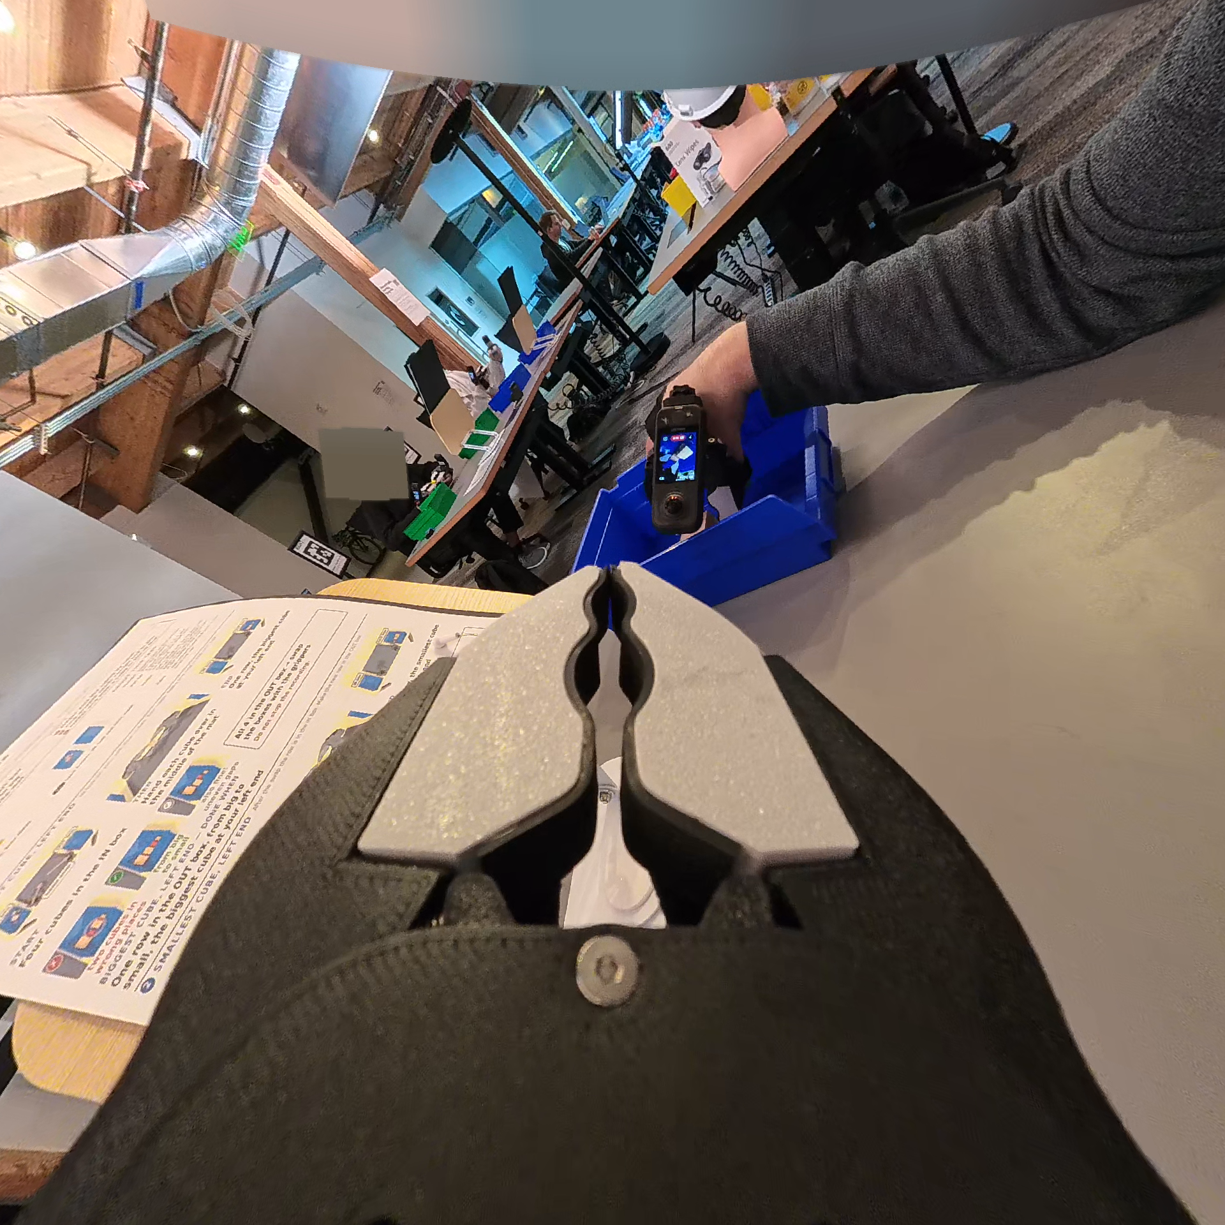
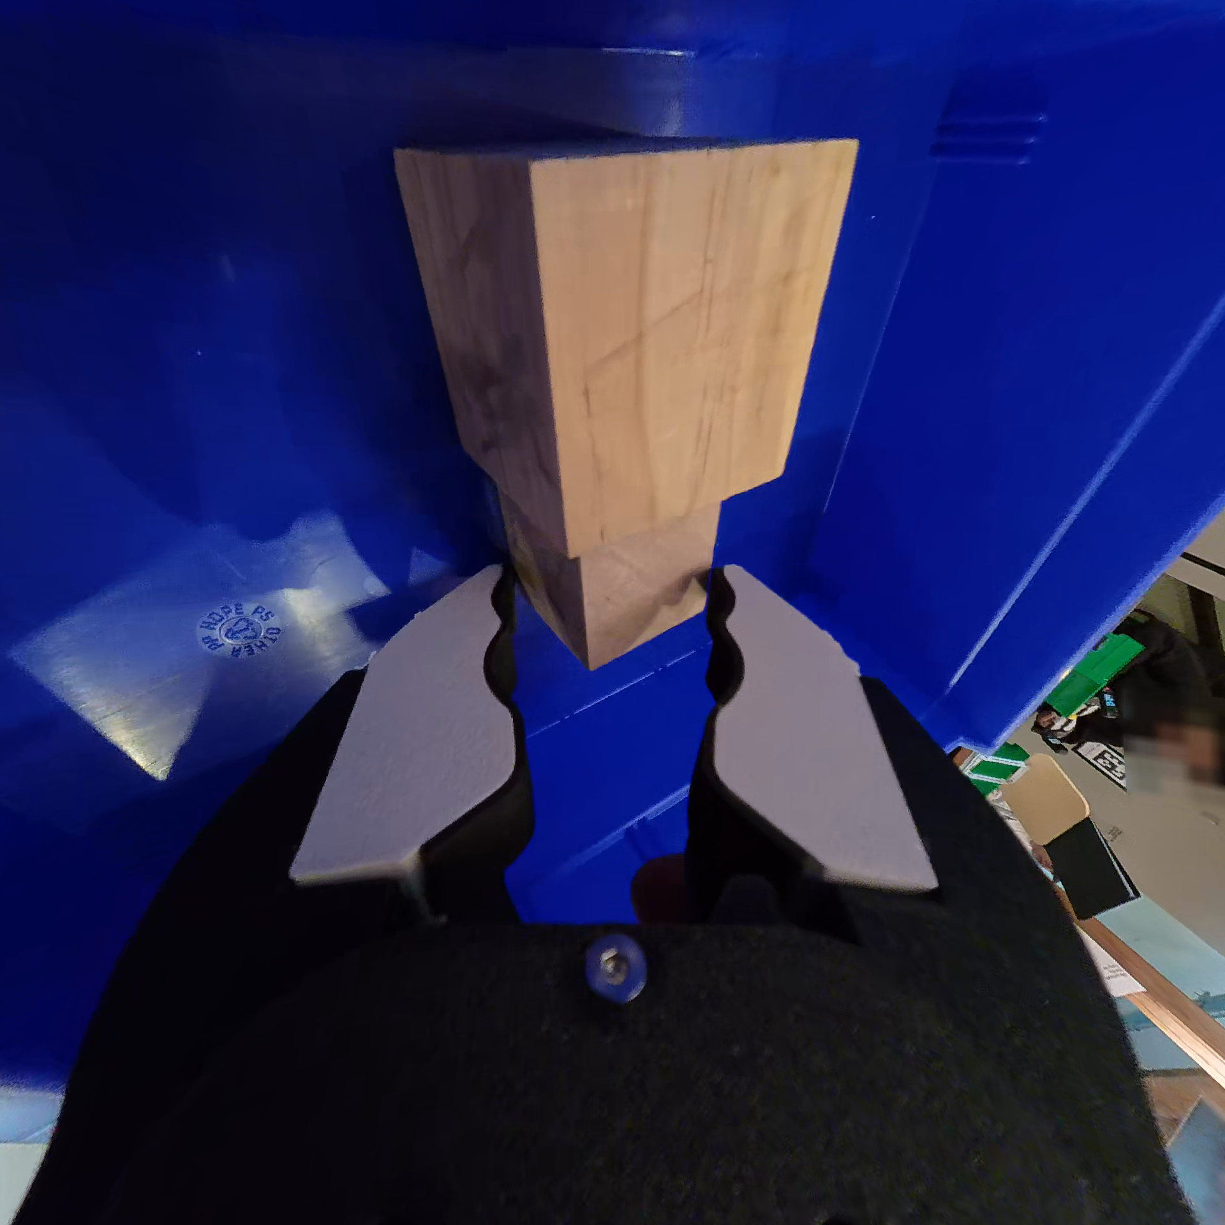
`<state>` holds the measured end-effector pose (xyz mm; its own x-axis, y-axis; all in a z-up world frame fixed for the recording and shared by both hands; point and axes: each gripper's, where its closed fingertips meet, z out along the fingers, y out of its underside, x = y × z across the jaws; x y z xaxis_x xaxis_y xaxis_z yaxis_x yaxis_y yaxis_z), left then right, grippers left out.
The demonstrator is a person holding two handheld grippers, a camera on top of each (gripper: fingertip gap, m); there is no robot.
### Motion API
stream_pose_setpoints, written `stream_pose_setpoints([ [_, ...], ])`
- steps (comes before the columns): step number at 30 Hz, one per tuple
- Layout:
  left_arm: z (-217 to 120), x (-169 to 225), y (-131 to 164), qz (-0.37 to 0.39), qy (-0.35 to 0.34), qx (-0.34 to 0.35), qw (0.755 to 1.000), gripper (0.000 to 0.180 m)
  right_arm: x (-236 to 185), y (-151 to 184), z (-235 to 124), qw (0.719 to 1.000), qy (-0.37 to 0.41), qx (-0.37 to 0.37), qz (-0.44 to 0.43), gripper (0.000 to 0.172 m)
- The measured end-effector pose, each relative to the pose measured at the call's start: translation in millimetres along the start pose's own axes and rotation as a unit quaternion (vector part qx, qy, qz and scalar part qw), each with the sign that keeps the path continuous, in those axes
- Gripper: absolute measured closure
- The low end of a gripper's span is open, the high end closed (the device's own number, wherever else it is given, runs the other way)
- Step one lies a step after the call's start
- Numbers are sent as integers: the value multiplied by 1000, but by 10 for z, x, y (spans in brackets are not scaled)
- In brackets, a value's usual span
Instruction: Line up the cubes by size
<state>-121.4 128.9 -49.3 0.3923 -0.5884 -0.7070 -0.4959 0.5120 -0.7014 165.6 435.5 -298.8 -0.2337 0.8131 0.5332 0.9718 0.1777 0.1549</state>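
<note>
Right tongs stand spread around the smaller wooden cube inside the blue bin; left tongs are clenched, bare, near it.

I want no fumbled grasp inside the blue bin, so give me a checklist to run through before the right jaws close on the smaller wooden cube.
1. Right gripper jaws open: ok.
2. Smaller wooden cube sits between the fingertips: ok.
3. Pads pressing on that cube: not ok, a gap shows on the left side; the right side is too close to tell.
4. Bigger wooden cube clear of the grasp: cannot tell; it stands right against the smaller one.
5. Blue bin walls clear of the fingers: ok.
6. Left gripper shut, bare, outside the bin: ok.
</note>
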Motion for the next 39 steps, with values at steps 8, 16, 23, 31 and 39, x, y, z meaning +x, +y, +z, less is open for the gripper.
stream_pose_setpoints([
  [8,10,9,8,3,1,-4,1000,180,38,25,-18,1000,10,-3,2,118],
  [16,-103,-117,39,23,-25,-28,999,180,310,68,-406,996,78,11,42,123],
  [23,-226,-206,-60,22,-42,-16,999,180,222,133,-295,997,58,-6,47,128],
  [31,-196,-183,-39,25,-38,-20,999,180,166,94,-201,998,37,21,43,129],
  [39,-151,-134,-37,29,-31,-23,999,180,105,28,-139,999,25,14,33,134],
])
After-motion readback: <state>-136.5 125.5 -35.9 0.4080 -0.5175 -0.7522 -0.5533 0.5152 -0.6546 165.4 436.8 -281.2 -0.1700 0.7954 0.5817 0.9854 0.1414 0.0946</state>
